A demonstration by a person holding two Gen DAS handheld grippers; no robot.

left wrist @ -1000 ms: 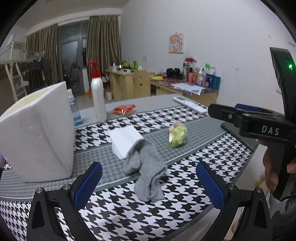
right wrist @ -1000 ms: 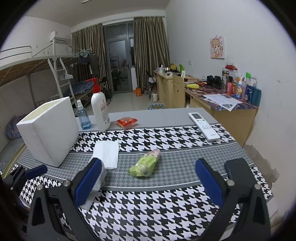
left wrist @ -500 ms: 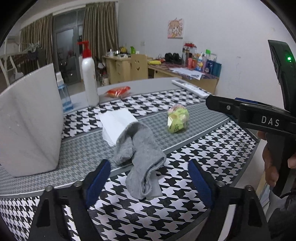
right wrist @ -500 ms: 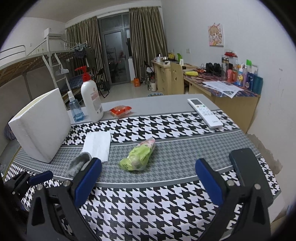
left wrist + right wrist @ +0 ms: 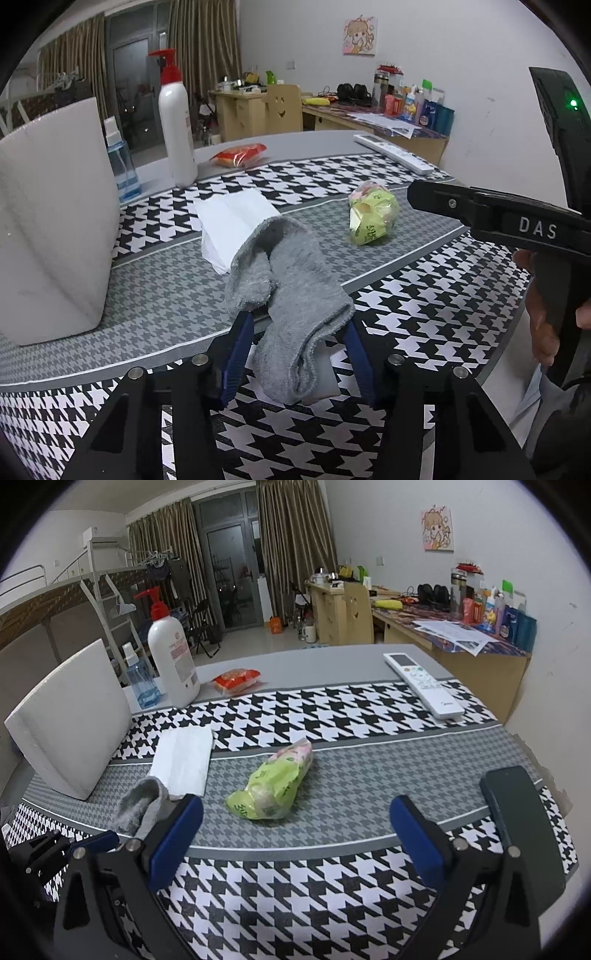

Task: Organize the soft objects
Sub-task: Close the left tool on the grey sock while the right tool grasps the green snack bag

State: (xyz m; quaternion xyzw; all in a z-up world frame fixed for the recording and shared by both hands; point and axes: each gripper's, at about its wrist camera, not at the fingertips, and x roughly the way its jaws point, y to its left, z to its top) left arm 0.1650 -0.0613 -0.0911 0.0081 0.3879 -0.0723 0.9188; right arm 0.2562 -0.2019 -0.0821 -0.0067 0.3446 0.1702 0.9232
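Observation:
A grey sock (image 5: 295,280) lies crumpled on the houndstooth tablecloth (image 5: 424,317), partly over a folded white tissue (image 5: 232,218). My left gripper (image 5: 297,332) straddles the sock's near half. Its jaws are closing, with the sock between the blue pads (image 5: 240,347) and a small gap still showing on the left side. A green soft packet (image 5: 273,786) lies on the grey stripe, just ahead of my right gripper (image 5: 295,805), which stands open above the cloth with nothing between its fingers. The sock's cuff (image 5: 140,805) shows at that view's left.
A white foam box (image 5: 55,221) stands at the left. Behind it are a blue spray bottle (image 5: 122,166) and a tall pump bottle (image 5: 177,122). A red packet (image 5: 240,155) and a white remote (image 5: 424,683) lie at the back. The table's front edge is near.
Both grippers have sunk and moved forward toward the table. The left jaws have narrowed from wide open to close around the sock. The right jaws stay wide.

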